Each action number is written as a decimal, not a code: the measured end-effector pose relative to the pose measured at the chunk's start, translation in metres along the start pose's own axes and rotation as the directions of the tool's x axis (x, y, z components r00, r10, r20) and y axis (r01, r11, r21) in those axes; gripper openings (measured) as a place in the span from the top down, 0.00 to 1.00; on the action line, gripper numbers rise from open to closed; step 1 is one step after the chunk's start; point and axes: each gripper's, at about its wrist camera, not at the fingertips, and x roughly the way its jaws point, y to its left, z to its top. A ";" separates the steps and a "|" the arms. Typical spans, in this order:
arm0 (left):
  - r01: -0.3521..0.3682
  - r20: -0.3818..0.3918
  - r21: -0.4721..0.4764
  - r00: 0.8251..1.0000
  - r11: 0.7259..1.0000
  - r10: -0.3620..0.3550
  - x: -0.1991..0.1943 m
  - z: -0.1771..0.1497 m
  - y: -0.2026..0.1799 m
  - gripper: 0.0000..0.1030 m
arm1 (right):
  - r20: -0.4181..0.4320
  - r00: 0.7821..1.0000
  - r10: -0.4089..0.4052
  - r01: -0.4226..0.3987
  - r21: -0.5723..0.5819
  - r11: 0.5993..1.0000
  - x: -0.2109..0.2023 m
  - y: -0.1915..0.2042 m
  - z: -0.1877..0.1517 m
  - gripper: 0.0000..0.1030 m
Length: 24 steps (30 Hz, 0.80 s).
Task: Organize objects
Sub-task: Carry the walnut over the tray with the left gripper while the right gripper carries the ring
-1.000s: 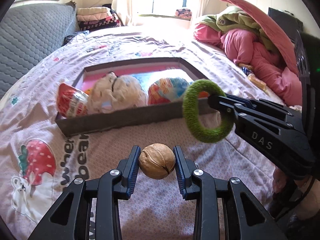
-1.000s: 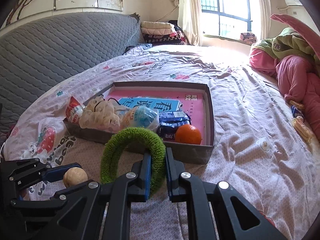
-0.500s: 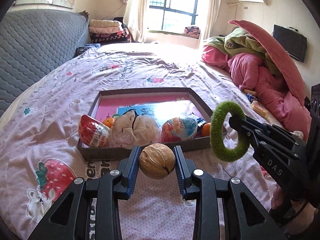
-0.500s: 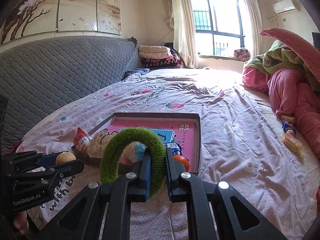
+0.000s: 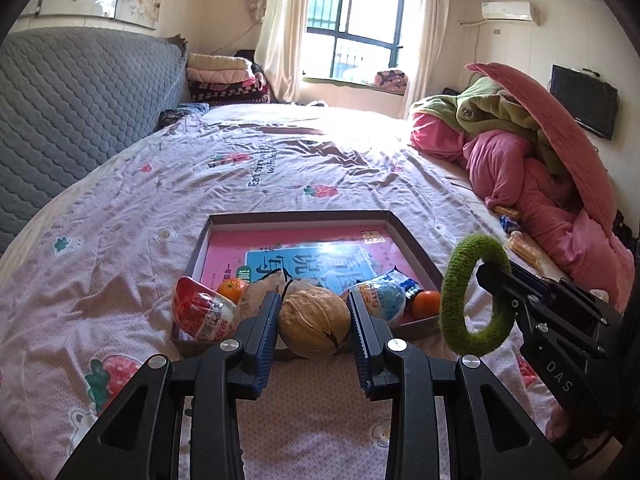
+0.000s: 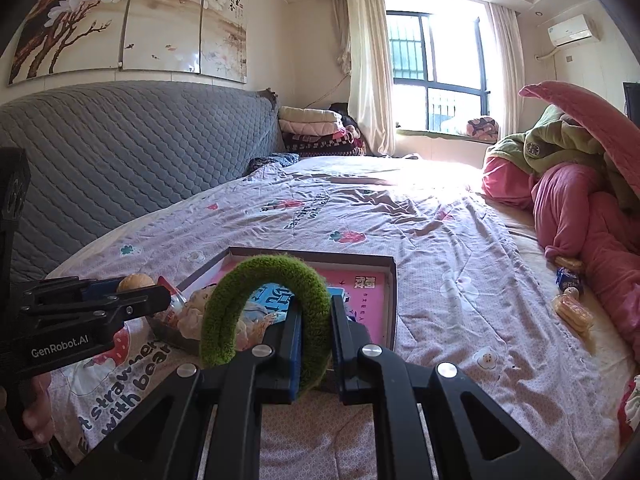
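Leftmost, a quilted grey headboard (image 5: 80,112) runs along the side of the bed (image 5: 280,168), whose pale sheet is printed with strawberries and bears. Folded blankets (image 5: 224,76) are stacked at its far end beside the window (image 5: 352,28).

Near the middle of the sheet lies a shallow box (image 5: 412,248) with a pink booklet (image 5: 296,248) flat on its bottom. At the near end of the box sit a red snack packet (image 5: 200,312), a small orange (image 5: 233,289), a pale crumpled bag partly hidden behind the fingers, a blue and white packet (image 5: 380,298) and a second orange (image 5: 426,303).

In front of the box, the left hand-held gripper (image 5: 314,322) pinches a walnut (image 5: 314,322) between its blue pads, one pad on each side, the nut held clear above the sheet. From the right wrist view the same gripper (image 6: 132,290) shows at the left edge with the walnut (image 6: 134,281) peeking over its fingers, and the person's hand (image 6: 38,412) below it.

To the right, the right hand-held gripper (image 5: 490,276) is pressed together on a green ring (image 5: 476,292), gripping one side of the fuzzy loop so the ring stands upright in the air beside the box's near right corner. In its own view the ring (image 6: 266,304) arches above the closed fingers (image 6: 316,344).

Further right, loose snack packets (image 5: 520,244) lie on the sheet at the foot of a heap of pink and green bedding (image 5: 520,152).
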 end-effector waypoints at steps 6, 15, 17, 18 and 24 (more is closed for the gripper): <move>0.005 0.015 0.006 1.000 1.000 -0.005 0.006 0.014 0.006 0.67 | 0.014 1.000 -0.007 0.007 -0.011 1.000 0.000 0.001 0.012 0.87; 0.012 0.041 -0.010 0.999 1.000 -0.011 0.018 0.037 0.018 0.67 | 0.014 0.999 -0.048 0.048 -0.020 0.999 0.009 -0.006 0.023 0.87; 0.010 0.046 -0.010 0.999 1.000 -0.010 0.021 0.042 0.019 0.67 | 0.010 0.999 -0.047 0.047 -0.022 0.999 0.013 -0.007 0.025 0.87; 0.014 0.048 -0.011 0.999 1.000 -0.013 0.023 0.044 0.019 0.67 | 0.009 0.999 -0.050 0.050 -0.025 0.998 0.015 -0.007 0.025 0.87; 0.013 0.052 -0.007 0.999 1.000 -0.013 0.032 0.055 0.022 0.67 | 0.004 0.998 -0.057 0.057 -0.037 0.998 0.027 -0.005 0.033 0.87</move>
